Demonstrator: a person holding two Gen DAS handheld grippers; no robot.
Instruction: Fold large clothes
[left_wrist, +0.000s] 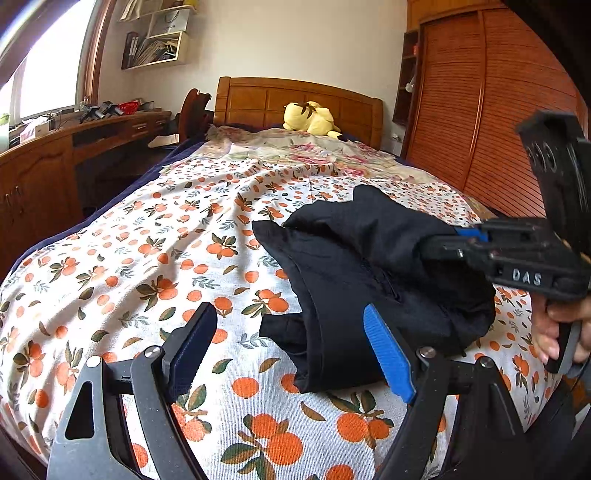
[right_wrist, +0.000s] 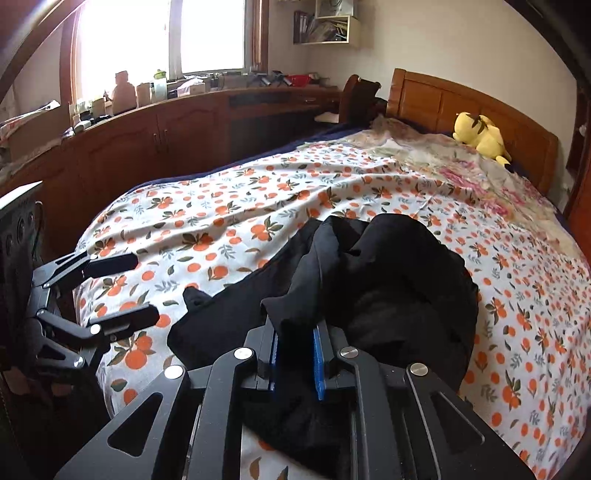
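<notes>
A black garment (left_wrist: 369, 277) lies bunched on the orange-print bed sheet (left_wrist: 147, 240). It also shows in the right wrist view (right_wrist: 388, 288). My left gripper (left_wrist: 291, 350) is open and empty, its jaws wide apart just in front of the garment's near edge. It shows at the left of the right wrist view (right_wrist: 144, 288), open above the sheet. My right gripper (right_wrist: 297, 354) is shut on a fold of the black garment and lifts that part slightly. In the left wrist view it (left_wrist: 443, 238) reaches in from the right, clamped on the cloth.
A yellow plush toy (left_wrist: 312, 118) lies by the wooden headboard (left_wrist: 295, 99). A flowered blanket (left_wrist: 314, 151) covers the far bed. A wooden desk with cabinets (right_wrist: 166, 140) runs along the left side. A slatted wardrobe (left_wrist: 491, 110) stands to the right.
</notes>
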